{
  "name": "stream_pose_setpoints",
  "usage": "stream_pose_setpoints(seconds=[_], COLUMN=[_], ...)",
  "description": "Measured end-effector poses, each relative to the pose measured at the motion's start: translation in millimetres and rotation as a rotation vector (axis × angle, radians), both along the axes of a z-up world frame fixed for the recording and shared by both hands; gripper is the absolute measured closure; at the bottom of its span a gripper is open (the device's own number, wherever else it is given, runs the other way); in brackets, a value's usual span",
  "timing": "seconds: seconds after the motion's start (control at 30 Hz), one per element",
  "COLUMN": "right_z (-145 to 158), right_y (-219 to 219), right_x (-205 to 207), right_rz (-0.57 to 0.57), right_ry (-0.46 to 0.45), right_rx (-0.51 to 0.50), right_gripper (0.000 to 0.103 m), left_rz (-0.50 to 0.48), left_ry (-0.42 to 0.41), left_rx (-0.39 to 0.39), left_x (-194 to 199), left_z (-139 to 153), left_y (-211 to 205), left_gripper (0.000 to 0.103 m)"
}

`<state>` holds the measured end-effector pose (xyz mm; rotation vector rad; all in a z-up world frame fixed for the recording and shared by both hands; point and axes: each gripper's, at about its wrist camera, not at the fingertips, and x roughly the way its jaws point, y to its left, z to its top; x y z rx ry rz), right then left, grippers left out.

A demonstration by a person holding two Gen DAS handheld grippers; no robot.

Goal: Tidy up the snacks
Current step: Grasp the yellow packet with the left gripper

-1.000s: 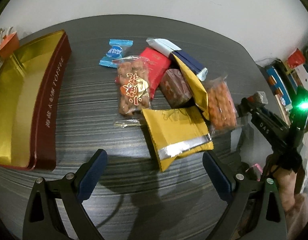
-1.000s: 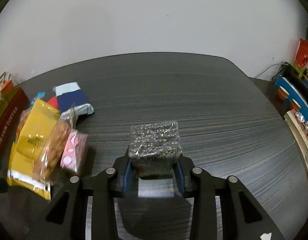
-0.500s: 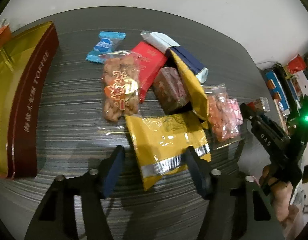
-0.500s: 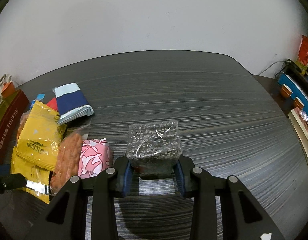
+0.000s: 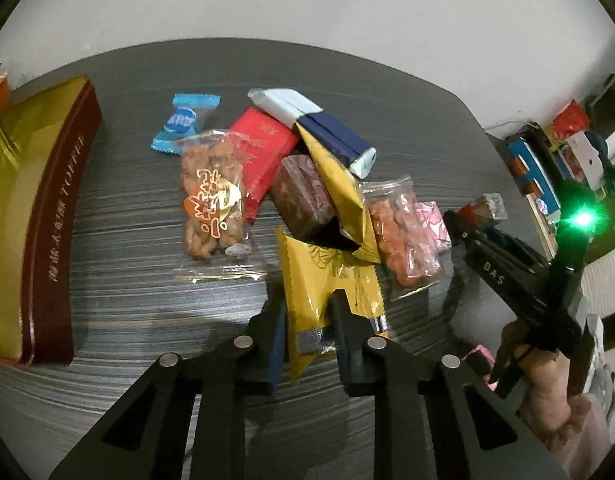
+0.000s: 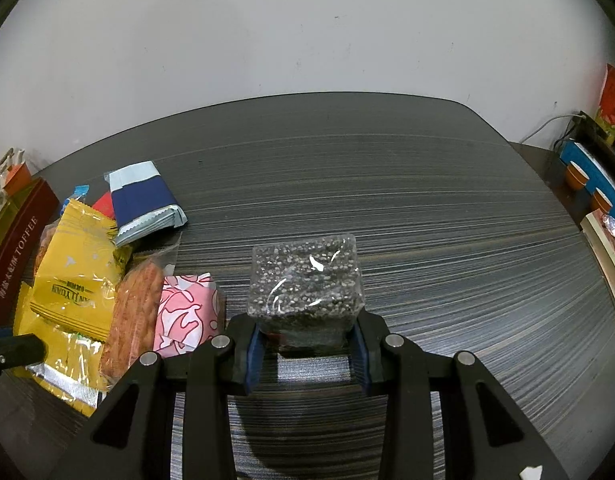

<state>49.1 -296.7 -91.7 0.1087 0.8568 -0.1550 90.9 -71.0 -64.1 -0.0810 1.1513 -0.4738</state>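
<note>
Closing on the yellow packet's [image 5: 323, 280] near end, the left gripper [image 5: 309, 322] has it between its jaws; the tin [image 5: 47, 216] lies left. Right gripper [image 6: 307, 344] clamps a seed pack [image 6: 305, 276].

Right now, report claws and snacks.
Left claw closing on yellow packet. Right claw shut on dark seed block. Snack pile crowds toffee tin path.
</note>
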Motion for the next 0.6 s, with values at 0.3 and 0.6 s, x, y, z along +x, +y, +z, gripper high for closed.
stream_pose_setpoints(seconds=[0.3,0.6], right_z=[0,0], right_y=[-1,0], right_x=[0,1], right_rz=[0.000,0.001], right_ry=[0.004,0.005], right_rx=[0.004,0.005], right_gripper=[0.069,0.069], left_rz=[-0.007,0.006], left_ry=[-0.030,-0.050], left_rx=[0.015,0.005], left_x=[-7,-12], left_z=[18,36], left_y=[7,16], left_gripper=[0.086,0.089])
